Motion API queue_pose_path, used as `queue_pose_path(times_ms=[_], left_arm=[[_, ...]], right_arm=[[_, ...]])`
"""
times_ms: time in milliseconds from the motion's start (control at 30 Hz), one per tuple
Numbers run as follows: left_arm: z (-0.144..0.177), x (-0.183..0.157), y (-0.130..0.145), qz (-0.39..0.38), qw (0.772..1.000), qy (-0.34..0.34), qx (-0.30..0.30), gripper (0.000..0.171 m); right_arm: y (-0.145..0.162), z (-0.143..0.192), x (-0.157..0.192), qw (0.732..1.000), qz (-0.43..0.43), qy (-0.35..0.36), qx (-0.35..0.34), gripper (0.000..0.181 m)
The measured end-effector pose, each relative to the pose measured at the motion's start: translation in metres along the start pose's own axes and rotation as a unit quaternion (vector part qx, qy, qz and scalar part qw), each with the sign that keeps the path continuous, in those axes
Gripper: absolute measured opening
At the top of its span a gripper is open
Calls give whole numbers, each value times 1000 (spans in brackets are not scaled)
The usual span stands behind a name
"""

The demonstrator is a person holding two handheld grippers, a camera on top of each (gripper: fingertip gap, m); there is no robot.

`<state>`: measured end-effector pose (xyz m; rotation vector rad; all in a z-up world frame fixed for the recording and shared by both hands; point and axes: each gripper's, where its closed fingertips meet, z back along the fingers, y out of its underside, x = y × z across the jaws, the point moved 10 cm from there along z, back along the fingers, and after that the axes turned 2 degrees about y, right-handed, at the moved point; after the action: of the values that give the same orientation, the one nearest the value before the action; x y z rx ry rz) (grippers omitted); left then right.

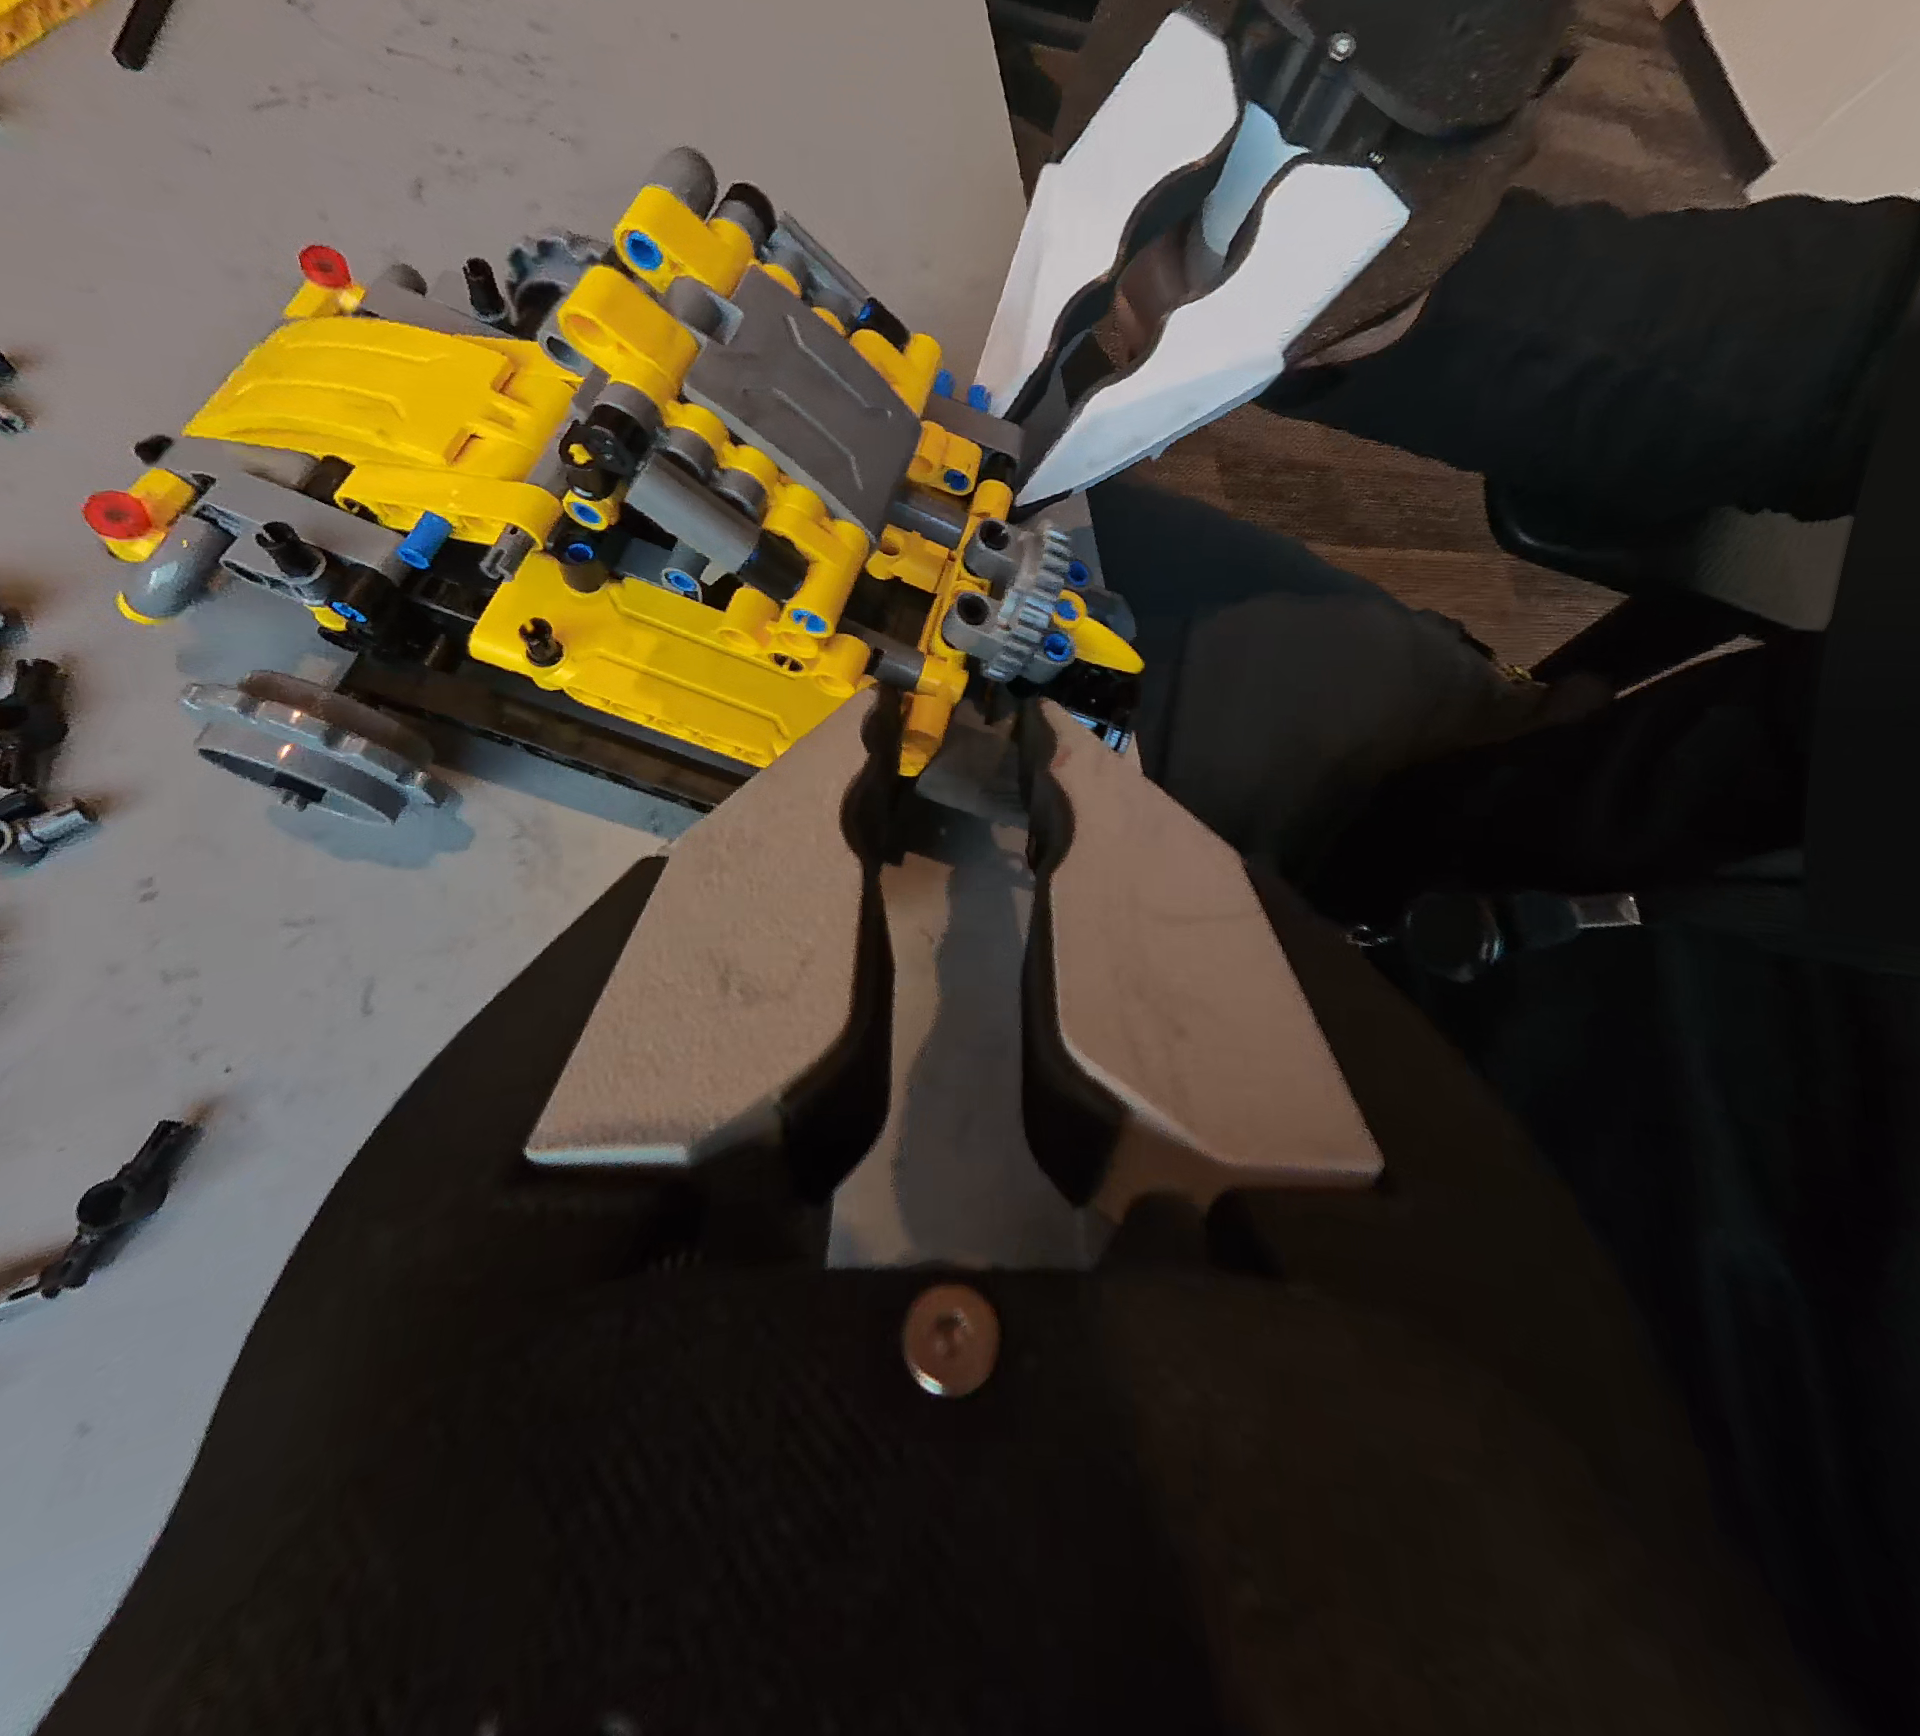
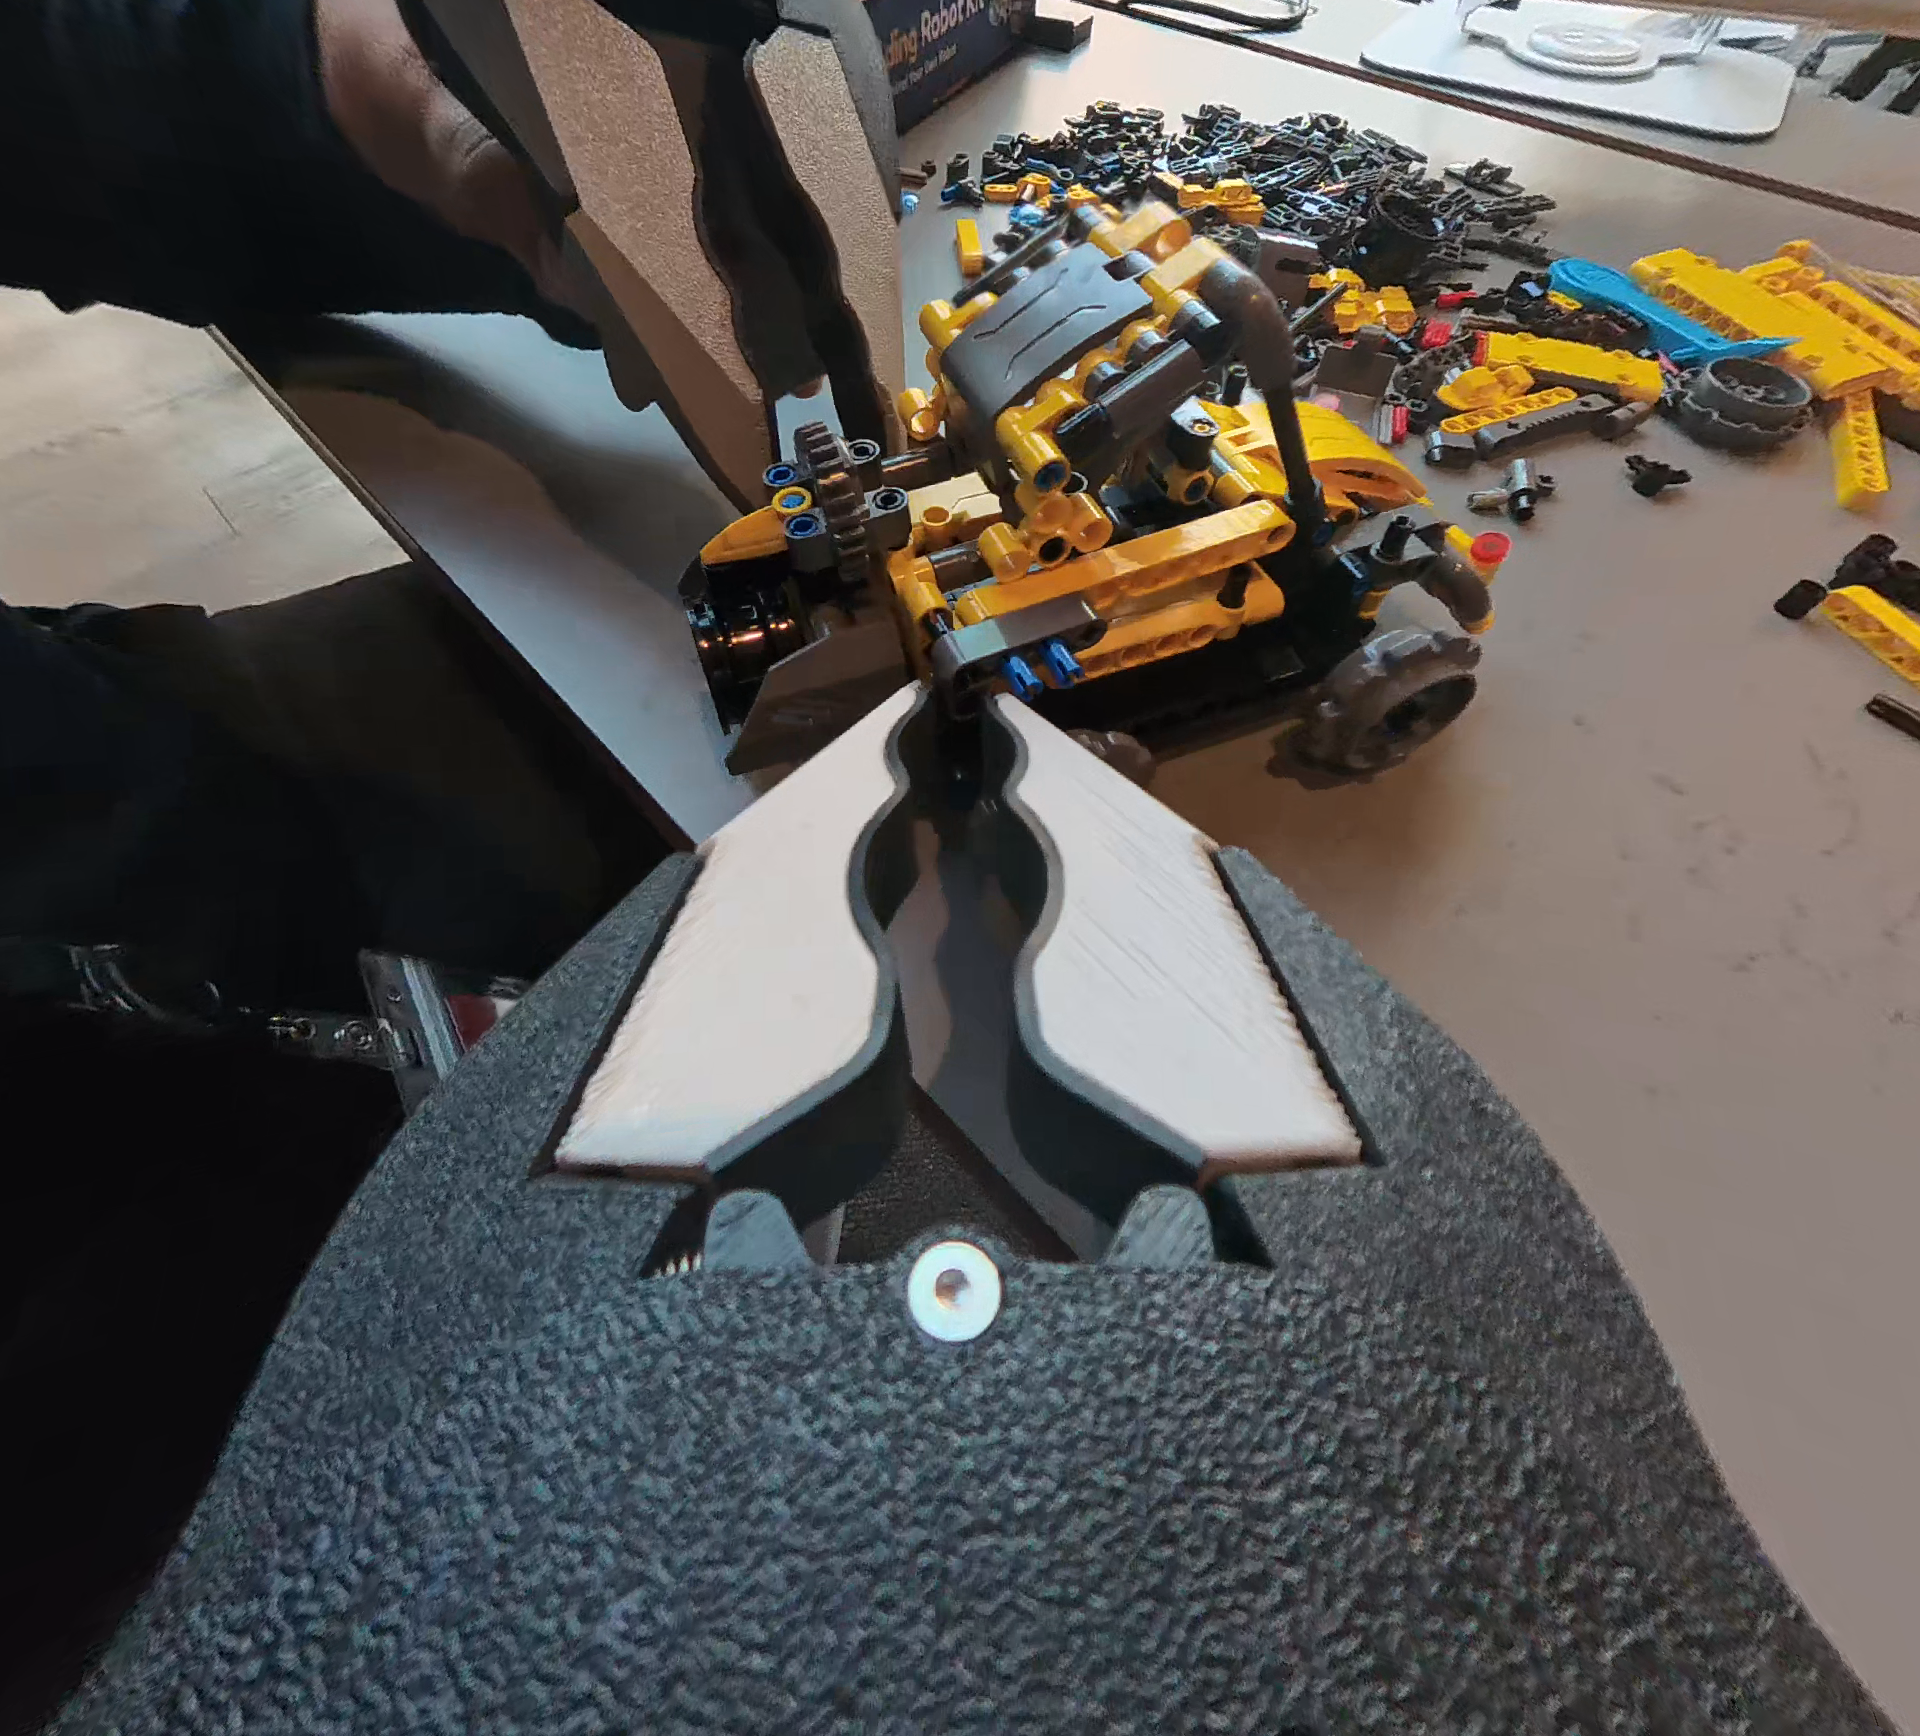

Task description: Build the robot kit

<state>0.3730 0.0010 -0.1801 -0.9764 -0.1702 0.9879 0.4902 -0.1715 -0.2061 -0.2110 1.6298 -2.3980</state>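
**Both grippers working at the near end of a yellow brick-built vehicle**

The left gripper (image 1: 951, 710) is straddling the vehicle (image 1: 644, 564) at its end by the table (image 1: 520, 24) edge, its grey fingers set either side of a yellow beam just below the grey gear (image 1: 1029, 606). The jaws are standing partly apart, and I cannot tell whether they are clamping or only bracketing the part. The right gripper (image 2: 961, 699), coming in at one o'clock in the left wrist view, is pinching the end of a grey beam (image 2: 1023, 642) carrying blue pins on the vehicle's side, its white fingers drawn close around it.

The vehicle is sitting on the table at the edge, its grey wheel (image 2: 1392, 699) at four o'clock from the beam. A heap of loose parts (image 2: 1351, 169) is lying beyond at one o'clock, with a blue box (image 2: 956, 34) at twelve. A person's hand (image 2: 416, 117) is gripping the left tool.
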Motion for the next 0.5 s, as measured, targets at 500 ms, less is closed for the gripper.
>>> queue_pose_path(times_ms=[500], left_arm=[[-2, 20, -5, 43, 998, 35, 2, 10]], right_arm=[[-8, -9, -21, 997, -30, -46, 46, 5]])
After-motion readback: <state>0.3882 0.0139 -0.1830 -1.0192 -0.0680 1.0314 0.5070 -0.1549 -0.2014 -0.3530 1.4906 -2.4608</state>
